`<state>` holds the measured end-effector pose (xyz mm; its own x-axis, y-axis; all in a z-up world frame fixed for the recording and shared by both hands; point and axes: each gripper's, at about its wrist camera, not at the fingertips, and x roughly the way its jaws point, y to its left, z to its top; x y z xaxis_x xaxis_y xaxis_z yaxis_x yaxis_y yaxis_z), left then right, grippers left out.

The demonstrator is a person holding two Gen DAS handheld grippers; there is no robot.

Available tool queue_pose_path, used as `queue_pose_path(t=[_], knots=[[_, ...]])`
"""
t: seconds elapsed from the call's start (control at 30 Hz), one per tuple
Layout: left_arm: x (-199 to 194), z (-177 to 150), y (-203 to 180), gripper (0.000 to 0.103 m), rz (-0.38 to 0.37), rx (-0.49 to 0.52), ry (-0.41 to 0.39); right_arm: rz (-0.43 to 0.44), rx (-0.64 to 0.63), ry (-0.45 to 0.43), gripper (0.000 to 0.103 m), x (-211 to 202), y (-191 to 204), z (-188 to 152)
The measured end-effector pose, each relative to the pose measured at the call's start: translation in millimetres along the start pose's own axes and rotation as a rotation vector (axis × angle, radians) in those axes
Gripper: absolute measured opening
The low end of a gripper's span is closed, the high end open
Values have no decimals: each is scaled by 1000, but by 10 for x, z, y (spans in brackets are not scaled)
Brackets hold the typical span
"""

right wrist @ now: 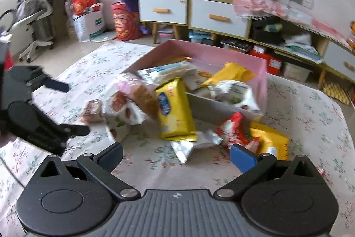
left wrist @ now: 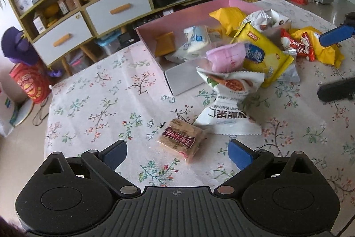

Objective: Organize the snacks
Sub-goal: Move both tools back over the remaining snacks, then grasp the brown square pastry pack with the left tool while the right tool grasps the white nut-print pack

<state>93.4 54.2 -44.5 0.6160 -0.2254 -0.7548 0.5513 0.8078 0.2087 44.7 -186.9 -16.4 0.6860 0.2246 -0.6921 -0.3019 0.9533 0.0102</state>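
Both claws are released right now, nothing between the jaws on either one. My left claw [left wrist: 177, 153] hangs over the desk covered in a white floral tablecloth [left wrist: 93, 103], and a small square clear-wrapped brown biscuit pack with a dark red label [left wrist: 180, 141] lies flat on the cloth just ahead of the gap between the jaws, not touched by either. Just past it a white crinkly nut bag with black lettering [left wrist: 228, 112] leans against the rest of the heap: a pink wrapped snack [left wrist: 224, 57] on top of it, and a big yellow crisp-style bag with a blue oval logo [left wrist: 264, 54] propped against the front edge of the open pink cardboard box [left wrist: 190, 12]. Inside the box I can make out a small orange-brown pack [left wrist: 164, 43], a white and blue pouch [left wrist: 196, 39] and another yellow bag [left wrist: 228, 17] hanging over the far rim. My right claw [right wrist: 176, 156] is spread wide over the cloth on the other side of the pile, with red wrapped candies [right wrist: 233, 128] and a smaller yellow packet [right wrist: 270, 143] just beside its blue right finger [right wrist: 243, 160]. That view is a bit blurry, so labels are unreadable.
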Motion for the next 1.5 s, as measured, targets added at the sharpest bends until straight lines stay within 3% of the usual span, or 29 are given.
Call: queue_pose_path(t=[0.23,0.4,0.57,0.67,0.77,0.83,1.07,1.27,1.37,1.5], knots=[[107,-22,65,96,-27,23,-3,57,-133,-10,84,122,282,-12],[154,-17,76,91,-36,52,5,108,-149,17,84,301,367,10],[176,12,143,68,-62,12,1,140,-95,20,84,458,381,57],[191,23,166,62,-85,-7,1,147,-53,23,82,562,346,93],[198,28,170,58,-96,-12,-2,169,-15,36,77,653,314,123],[201,30,179,58,-104,-19,-1,187,3,47,66,708,304,133],[203,33,186,56,-110,-22,0,197,29,20,58,778,323,147],[200,37,168,56,-103,-26,1,200,26,8,44,782,356,165],[197,36,163,54,-103,-33,2,209,23,7,32,791,348,186],[193,24,184,52,-106,-69,2,203,9,12,26,776,375,207]])
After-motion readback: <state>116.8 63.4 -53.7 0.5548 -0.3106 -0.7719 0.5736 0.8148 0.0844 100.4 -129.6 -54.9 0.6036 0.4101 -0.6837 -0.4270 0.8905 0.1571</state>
